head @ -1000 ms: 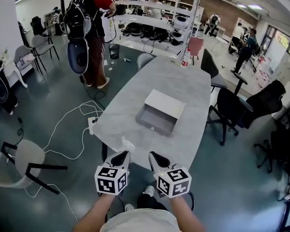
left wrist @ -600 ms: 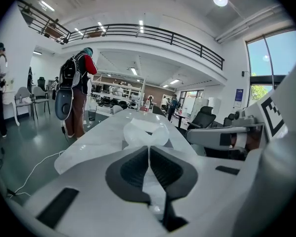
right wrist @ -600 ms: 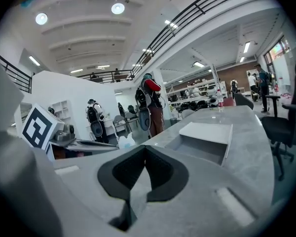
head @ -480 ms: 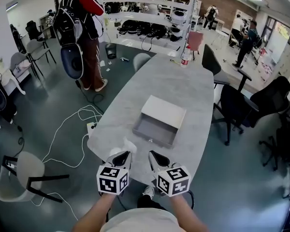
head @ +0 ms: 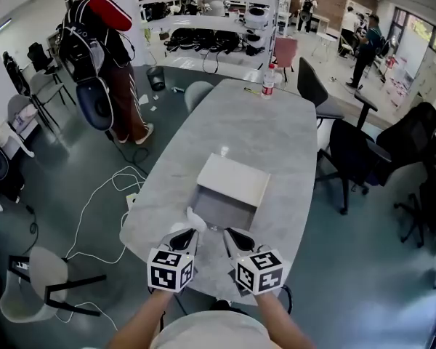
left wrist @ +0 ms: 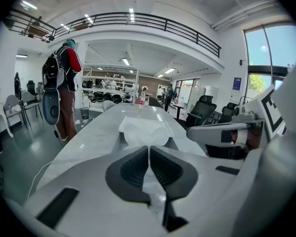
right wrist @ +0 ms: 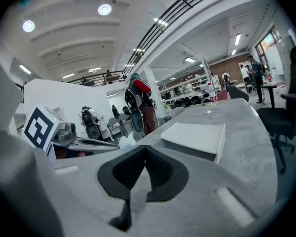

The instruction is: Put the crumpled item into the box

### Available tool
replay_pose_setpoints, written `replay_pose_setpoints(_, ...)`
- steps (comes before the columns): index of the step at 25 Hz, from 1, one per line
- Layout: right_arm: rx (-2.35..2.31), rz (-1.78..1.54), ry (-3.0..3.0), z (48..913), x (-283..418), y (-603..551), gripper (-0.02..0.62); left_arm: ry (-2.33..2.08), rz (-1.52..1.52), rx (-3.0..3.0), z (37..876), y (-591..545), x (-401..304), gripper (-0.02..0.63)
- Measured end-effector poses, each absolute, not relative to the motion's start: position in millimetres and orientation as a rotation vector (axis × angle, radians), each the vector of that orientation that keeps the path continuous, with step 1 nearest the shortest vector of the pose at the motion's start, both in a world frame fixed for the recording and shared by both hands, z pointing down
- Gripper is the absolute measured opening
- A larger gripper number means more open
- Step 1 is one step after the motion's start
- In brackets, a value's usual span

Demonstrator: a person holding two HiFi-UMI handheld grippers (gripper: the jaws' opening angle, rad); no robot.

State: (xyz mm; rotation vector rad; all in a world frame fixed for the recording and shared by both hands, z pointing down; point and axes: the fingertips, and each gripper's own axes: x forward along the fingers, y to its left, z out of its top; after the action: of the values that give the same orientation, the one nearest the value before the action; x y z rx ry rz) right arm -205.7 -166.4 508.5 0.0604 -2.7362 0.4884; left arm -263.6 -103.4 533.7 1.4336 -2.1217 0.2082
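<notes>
A white crumpled item [head: 194, 219] sticks out of my left gripper [head: 188, 233], which is shut on it; in the left gripper view the item [left wrist: 143, 131] bulges just past the closed jaws. The box [head: 219, 209] lies open on the grey table [head: 276, 133], its grey inside facing me and its white lid [head: 232, 179] behind. The crumpled item hangs at the box's near left corner. My right gripper [head: 229, 233] is shut with nothing in it, beside the left one at the box's front edge. From the right gripper view, the box [right wrist: 195, 137] lies just ahead.
A bottle [head: 267, 86] stands at the table's far end. A person with a backpack [head: 94, 49] stands left of the table. Black office chairs [head: 352, 158] line the right side. White cables [head: 102, 202] trail on the floor at left, near a chair [head: 36, 282].
Both grippers, still shut, have come forward to the box's front edge. The crumpled item has stayed in the left gripper.
</notes>
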Motion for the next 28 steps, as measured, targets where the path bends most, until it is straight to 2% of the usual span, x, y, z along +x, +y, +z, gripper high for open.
replay_pose_setpoints(11,0.122,0.566,-2.744,514,-200,-212,0.005,-2.032,0.424,1.518,541,-156,-266,0.018)
replay_pose_setpoints(28,0.556,0.635,-2.704,528,-209,-237,0.005,-1.636,0.856,1.931,580,-208,-287,0.018)
